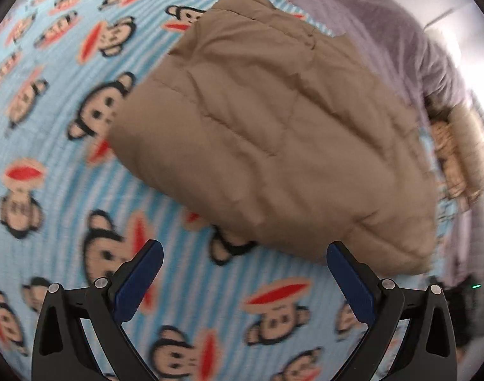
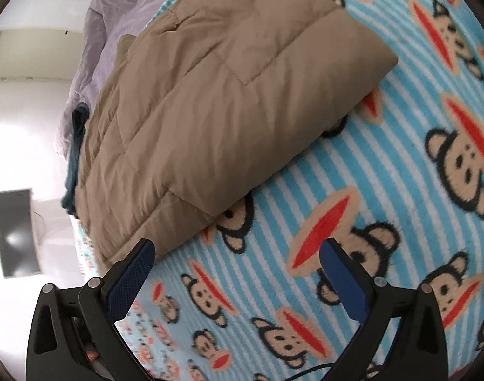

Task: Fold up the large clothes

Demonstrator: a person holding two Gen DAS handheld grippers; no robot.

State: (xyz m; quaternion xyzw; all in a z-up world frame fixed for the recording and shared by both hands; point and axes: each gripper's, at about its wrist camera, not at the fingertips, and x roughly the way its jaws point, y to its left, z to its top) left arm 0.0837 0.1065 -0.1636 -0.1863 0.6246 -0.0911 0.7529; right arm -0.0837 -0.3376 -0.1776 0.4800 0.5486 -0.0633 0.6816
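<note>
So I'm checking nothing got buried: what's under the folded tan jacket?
The tan jacket lies on the monkey-print blanket. A dark teal cloth pokes out along its far edge. Anything beneath its middle is covered.

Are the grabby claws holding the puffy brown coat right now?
No, nothing is held. The left gripper and right gripper are both wide open with nothing between them, and the folded brown jacket lies on the monkey blanket.
</note>
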